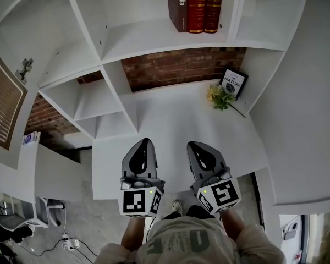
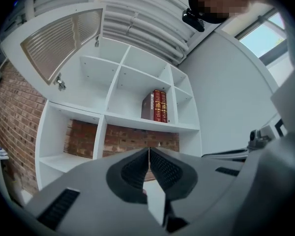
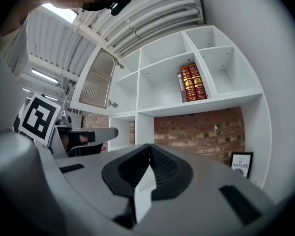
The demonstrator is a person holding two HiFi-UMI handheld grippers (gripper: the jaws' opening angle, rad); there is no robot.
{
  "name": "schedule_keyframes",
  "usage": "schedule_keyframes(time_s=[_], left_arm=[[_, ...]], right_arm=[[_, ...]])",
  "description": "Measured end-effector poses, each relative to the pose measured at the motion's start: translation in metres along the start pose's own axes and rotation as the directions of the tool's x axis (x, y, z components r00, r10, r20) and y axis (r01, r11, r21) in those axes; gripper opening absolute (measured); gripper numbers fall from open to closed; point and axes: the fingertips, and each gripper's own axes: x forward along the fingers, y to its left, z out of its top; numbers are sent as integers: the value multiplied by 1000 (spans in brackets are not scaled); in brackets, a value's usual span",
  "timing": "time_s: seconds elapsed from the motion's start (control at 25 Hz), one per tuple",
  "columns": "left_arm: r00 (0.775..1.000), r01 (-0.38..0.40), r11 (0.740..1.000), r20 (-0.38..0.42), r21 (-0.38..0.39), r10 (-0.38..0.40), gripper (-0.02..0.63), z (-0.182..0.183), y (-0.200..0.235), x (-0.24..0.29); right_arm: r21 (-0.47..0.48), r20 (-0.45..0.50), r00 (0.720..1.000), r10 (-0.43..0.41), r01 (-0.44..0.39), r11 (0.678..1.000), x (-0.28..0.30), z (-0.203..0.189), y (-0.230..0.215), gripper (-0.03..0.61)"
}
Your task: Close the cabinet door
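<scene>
1. Jaws: the left gripper [image 2: 149, 152] is closed, pads meeting, nothing btwn them. The right gripper [image 3: 148, 150] is the same, closed and empty. So the door will likely get a push w/ the tips or an outer side, not a grip, and a smooth tip may skid off the panel.
2. Both sit side by side, low over the white counter [image 1: 170, 120], pointing at the shelf unit [image 1: 124, 40]. Neither touches anything.
3. Task's thing: the cabinet door [image 2: 64, 43] stands swung wide open at the unit's upper left, well above and to the left of both grippers. It has a ribbed panel in a white frame, w/ a hinge [image 2: 60, 82] showing on its inner face. The door is untouched, so the task looks barely begun and the reach comes first. The left gripper is prob. the nearer one.
4. Reach risk: the way up and across passes shelf edges, so a tip may clip a divider en route.
5. Contact risk: a push near the hinge side gives little leverage, so the door may not move or the hinge gets strained. The free edge looks safer. Pressing on the ribbed panel instead of the frame might flex it.
6. Force risk: too hard a shove and the door slams, maybe bouncing back open. Too soft and it ends up ajar.
7. Further out: books [image 1: 197, 7], a framed print [image 1: 233, 82] and flowers [image 1: 220, 98] sit to the right, well apart from the door's path. Only a wide swing of the right gripper would threaten them.
</scene>
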Motion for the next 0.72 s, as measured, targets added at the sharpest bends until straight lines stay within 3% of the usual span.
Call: schedule_keyframes(time_s=[0.24,0.52,0.72], left_arm=[[1000,-28,999,4,31,28,20,1,-17,11],[989,-143,988,44,53,141,20,19,-11,3],[969,-240,969,71,66,235,20,30,7,-11]], right_arm=[[25,7,998,63,-63,998,5,2,-17,17],[26,23,984,175,-175,984,15,9,-17,17],[47,57,965,257,-260,964,30,19,-6,17]])
